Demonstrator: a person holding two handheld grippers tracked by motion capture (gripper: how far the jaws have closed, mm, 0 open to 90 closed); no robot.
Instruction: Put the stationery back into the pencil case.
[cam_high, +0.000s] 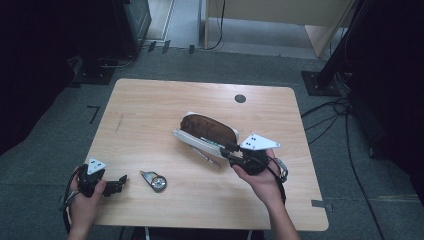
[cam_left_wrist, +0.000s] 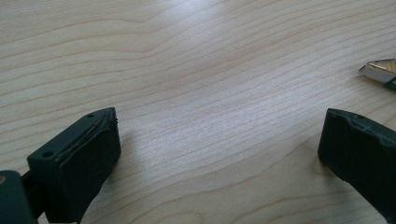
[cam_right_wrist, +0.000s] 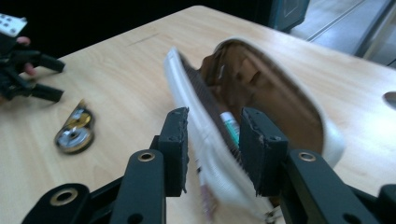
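A white pouch (cam_high: 207, 131) with a brown lining lies open mid-table. My right gripper (cam_high: 231, 150) is at its near right end. In the right gripper view the jaws of my right gripper (cam_right_wrist: 212, 121) stand close together over the pouch's white zipped rim (cam_right_wrist: 205, 140), which fills the gap; a white-and-green tube (cam_right_wrist: 229, 125) shows inside. My left gripper (cam_high: 121, 181) rests wide open near the front left corner, with bare wood between the jaws of the left gripper (cam_left_wrist: 219, 135). A small round metal piece (cam_high: 156, 181) with a brass tab lies right of it.
The wooden table (cam_high: 150, 110) has a round dark cable hole (cam_high: 240, 98) at the back. The metal piece (cam_right_wrist: 74, 133) lies between both grippers, and its tip (cam_left_wrist: 380, 71) shows at the right. Cables and dark stands crowd the floor at the right.
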